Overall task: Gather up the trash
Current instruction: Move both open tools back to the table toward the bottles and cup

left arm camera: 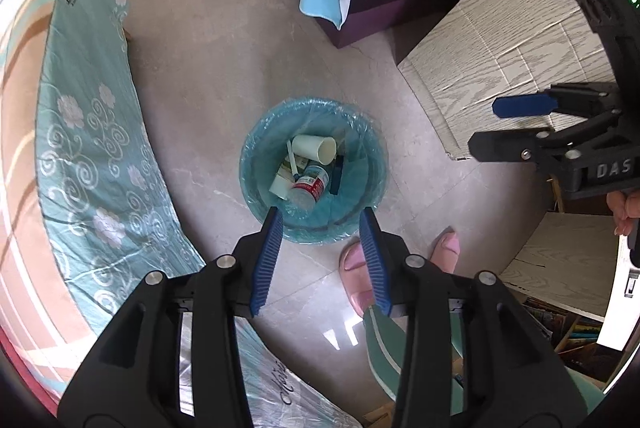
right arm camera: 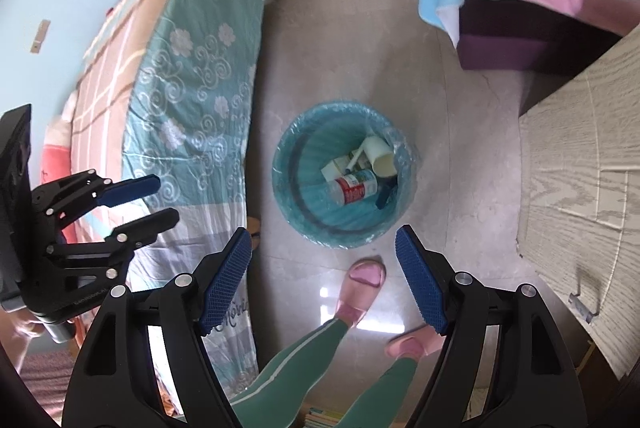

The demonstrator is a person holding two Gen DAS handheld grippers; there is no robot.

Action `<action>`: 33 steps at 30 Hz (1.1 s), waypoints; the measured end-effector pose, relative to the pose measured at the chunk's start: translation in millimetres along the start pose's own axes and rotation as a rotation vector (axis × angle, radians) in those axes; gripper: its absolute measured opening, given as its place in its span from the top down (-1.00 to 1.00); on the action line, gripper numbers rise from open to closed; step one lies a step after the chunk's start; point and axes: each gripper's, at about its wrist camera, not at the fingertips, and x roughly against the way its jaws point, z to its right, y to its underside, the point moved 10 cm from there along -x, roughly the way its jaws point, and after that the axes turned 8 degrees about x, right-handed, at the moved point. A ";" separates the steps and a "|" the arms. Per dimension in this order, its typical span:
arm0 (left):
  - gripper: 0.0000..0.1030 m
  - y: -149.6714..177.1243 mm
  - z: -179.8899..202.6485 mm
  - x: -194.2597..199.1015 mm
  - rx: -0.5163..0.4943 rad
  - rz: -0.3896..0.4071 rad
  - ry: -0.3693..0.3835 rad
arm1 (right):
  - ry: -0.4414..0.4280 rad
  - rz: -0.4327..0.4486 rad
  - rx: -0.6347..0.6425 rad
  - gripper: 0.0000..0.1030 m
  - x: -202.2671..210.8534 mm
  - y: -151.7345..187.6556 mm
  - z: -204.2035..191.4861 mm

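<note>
Biggest worry from up here is the bed crowding the bin on one side: swing wide for more trash and I'd clip the liner and tip the lot. The bin sits on the floor just ahead of my feet (pink slippers, don't judge), already holding a paper cup and a plastic bottle. Left gripper is released, nothing between the pads. Right gripper hangs wide and empty too.

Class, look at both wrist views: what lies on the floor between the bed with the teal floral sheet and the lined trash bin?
Nothing: between the bed and the trash bin there is only bare grey floor, clearest in the right wrist view; the left wrist view agrees.
</note>
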 end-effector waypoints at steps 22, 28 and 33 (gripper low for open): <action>-0.69 -25.2 84.2 155.3 -0.138 0.179 0.135 | -0.169 0.353 0.076 -0.83 259.7 36.8 -51.4; -0.85 -47.1 171.4 206.1 -0.286 0.237 0.242 | -0.045 0.529 -0.011 -0.85 361.2 98.1 0.4; -0.87 -61.1 277.8 239.9 -0.518 0.289 0.290 | 0.107 0.596 -0.084 -0.85 428.6 173.8 59.6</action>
